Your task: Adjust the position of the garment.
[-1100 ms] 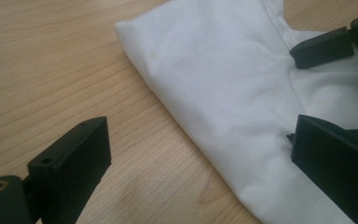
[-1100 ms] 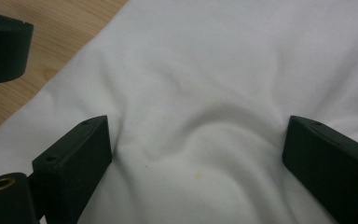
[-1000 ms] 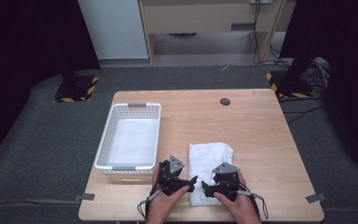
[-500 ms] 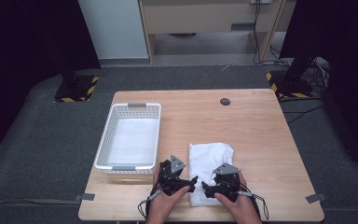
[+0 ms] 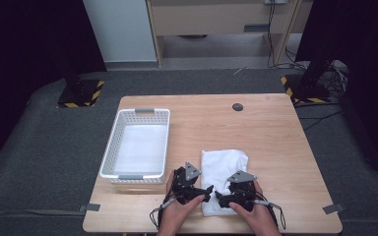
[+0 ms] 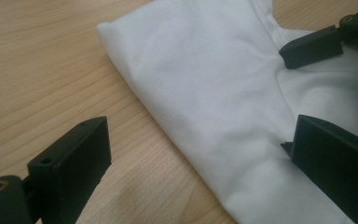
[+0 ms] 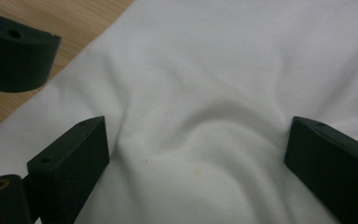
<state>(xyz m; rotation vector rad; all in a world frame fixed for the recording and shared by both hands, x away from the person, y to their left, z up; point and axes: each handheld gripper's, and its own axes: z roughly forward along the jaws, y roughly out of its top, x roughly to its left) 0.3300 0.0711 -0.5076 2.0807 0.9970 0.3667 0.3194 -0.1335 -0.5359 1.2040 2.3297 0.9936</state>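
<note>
Folded cloth [image 5: 224,169] on bench [image 5: 275,147], near front edge. Basket [image 5: 137,144] left of cloth, apart. Left tool [image 5: 207,189] at cloth's front left edge; right tool [image 5: 218,196] on its front part. Small disc [image 5: 237,106] far behind.

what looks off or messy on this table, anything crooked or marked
The folded white cloth carries a few faint yellowish specks, seen in the right gripper view, and it bunches into a ridge between the open right gripper jaws. The white plastic basket sits slightly askew to the wooden table edge. Nothing is spilled or broken.
</note>
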